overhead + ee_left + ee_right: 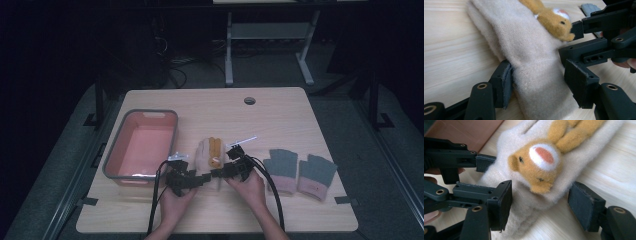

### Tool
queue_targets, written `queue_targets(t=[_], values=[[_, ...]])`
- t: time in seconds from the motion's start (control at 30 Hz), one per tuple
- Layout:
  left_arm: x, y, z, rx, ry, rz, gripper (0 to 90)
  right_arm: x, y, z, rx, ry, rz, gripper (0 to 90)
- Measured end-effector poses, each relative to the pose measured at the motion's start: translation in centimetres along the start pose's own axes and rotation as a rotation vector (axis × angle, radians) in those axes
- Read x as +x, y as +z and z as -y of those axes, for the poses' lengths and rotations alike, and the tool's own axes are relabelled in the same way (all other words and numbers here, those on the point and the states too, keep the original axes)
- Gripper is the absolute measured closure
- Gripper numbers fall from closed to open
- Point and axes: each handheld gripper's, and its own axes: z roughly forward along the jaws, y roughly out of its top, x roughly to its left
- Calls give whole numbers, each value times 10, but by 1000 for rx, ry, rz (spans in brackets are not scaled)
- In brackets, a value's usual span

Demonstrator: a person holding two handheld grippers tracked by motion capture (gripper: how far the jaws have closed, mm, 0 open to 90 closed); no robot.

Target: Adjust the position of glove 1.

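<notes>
On the table [280, 115], beside the pink bin [142, 145], lies the cream glove [534, 65]. Left gripper [537, 83] and right gripper [540, 206] each straddle its cuff, jaws spread, not pinching yet.

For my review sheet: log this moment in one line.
left gripper: open, straddling mitten cuff | right gripper: open, straddling mitten | bin: empty

Cream fleece mitten [534, 62] lying flat on the pale wooden table [451, 50]; left gripper [541, 86] straddling its cuff end, one pad touching the mitten's edge, the other just off it; orange plush animal [549, 18] sewn on the mitten's far part; right gripper [584, 41] beside the mitten, reaching in near that animal.
</notes>
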Motion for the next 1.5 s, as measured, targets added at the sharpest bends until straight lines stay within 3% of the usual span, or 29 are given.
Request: queue_targets(t=[0.3,0.53,0.7,0.9,1.03,1.17,1.5], values=[[-7,8,-3,2,-14,46,388,-9,-14,5,-7,32,25,362],[-1,1,-4,-39,-56,26,336,-13,-11,7,-12,58,0,363],[5,8,-4,-12,-86,24,437,-14,-6,6,2,68,-10,369],[10,10,-5,-10,-136,62,494,-11,-3,6,-3,53,-12,449],[11,8,-3,-12,-148,66,480,-11,-1,7,-8,43,-16,510],[13,13,-4,-6,-154,98,543,-10,1,6,-7,47,-23,546],[20,19,-8,9,-191,147,648,-16,4,3,3,85,-95,683]])
